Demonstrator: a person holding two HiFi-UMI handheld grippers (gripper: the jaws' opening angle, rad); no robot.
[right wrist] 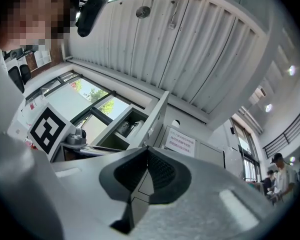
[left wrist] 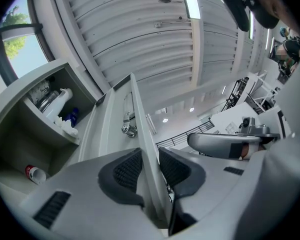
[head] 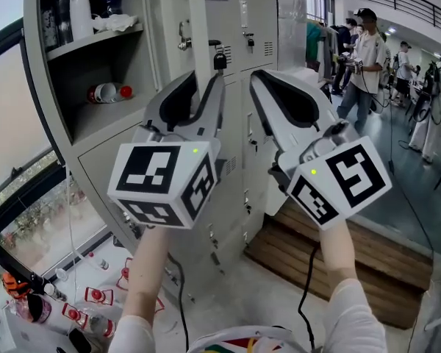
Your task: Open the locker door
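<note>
Grey locker door (left wrist: 138, 115) edge pinched by left gripper (left wrist: 150, 156), right gripper (right wrist: 146, 155) closed empty, door bottom hidden.

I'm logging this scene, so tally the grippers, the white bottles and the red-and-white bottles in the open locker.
Grippers: 2, the left gripper and the right gripper
White bottle: 1
Red-and-white bottle: 1, lying down
Total: 4
</note>
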